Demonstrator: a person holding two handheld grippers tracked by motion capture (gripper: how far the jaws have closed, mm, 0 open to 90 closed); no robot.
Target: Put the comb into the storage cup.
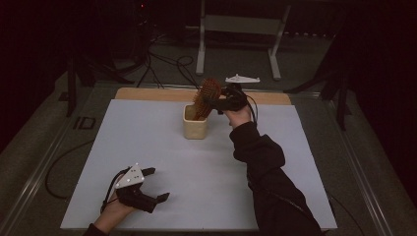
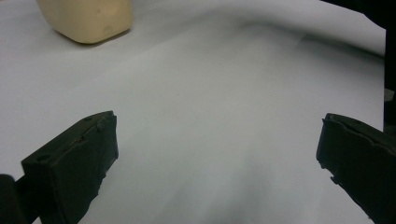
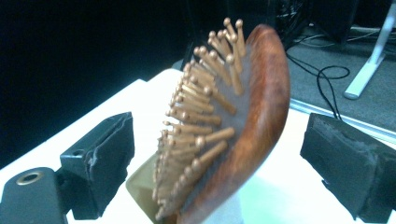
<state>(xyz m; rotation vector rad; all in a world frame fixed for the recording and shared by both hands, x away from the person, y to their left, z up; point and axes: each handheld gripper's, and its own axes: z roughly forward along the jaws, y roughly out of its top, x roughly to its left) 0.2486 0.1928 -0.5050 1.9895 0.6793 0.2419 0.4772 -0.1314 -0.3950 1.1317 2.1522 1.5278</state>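
A wooden paddle hairbrush (image 1: 206,93) stands head-up in a cream cup (image 1: 195,129) at the back middle of the white sheet. My right gripper (image 1: 216,101) is level with the brush head, reaching in from the right. In the right gripper view the brush (image 3: 252,116) sits between the wide-apart jaws of that gripper (image 3: 218,135), with a gap on each side, and the cup's rim (image 3: 140,182) shows below. My left gripper (image 1: 158,184) rests open near the front left, with bare sheet between its jaws (image 2: 217,135). The cup (image 2: 86,18) lies far ahead of it.
A white sheet (image 1: 196,172) covers the table, with a wooden strip (image 1: 147,93) along the far edge. Beyond it on the floor lie a white three-cornered plate (image 1: 242,78), black cables (image 1: 167,69) and a pale metal stand (image 1: 236,29).
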